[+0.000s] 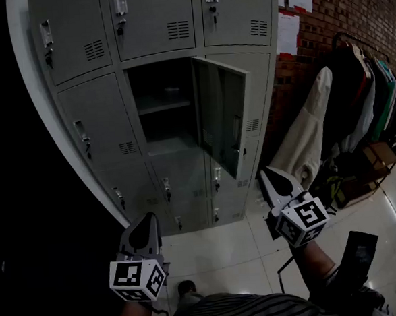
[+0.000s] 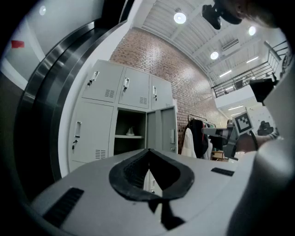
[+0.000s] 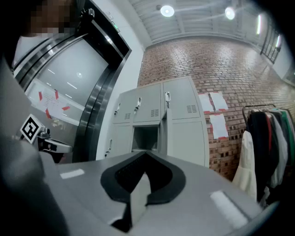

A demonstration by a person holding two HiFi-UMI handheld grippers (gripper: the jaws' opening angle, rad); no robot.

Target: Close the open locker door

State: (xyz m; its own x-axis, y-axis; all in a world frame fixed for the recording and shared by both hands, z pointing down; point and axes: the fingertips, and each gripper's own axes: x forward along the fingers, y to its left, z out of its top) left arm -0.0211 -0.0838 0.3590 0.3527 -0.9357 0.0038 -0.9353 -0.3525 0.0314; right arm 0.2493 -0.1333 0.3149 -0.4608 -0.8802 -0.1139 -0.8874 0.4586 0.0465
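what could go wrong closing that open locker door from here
The right claw is shut and pointed, so it may skid off the smooth face of the open locker door when pushing. The door stands wide open, so a hard shove may make it bounce back open unlatched.

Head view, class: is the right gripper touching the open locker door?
No, the right gripper hangs apart from the open locker door, lower and to its right, with a gap between them.
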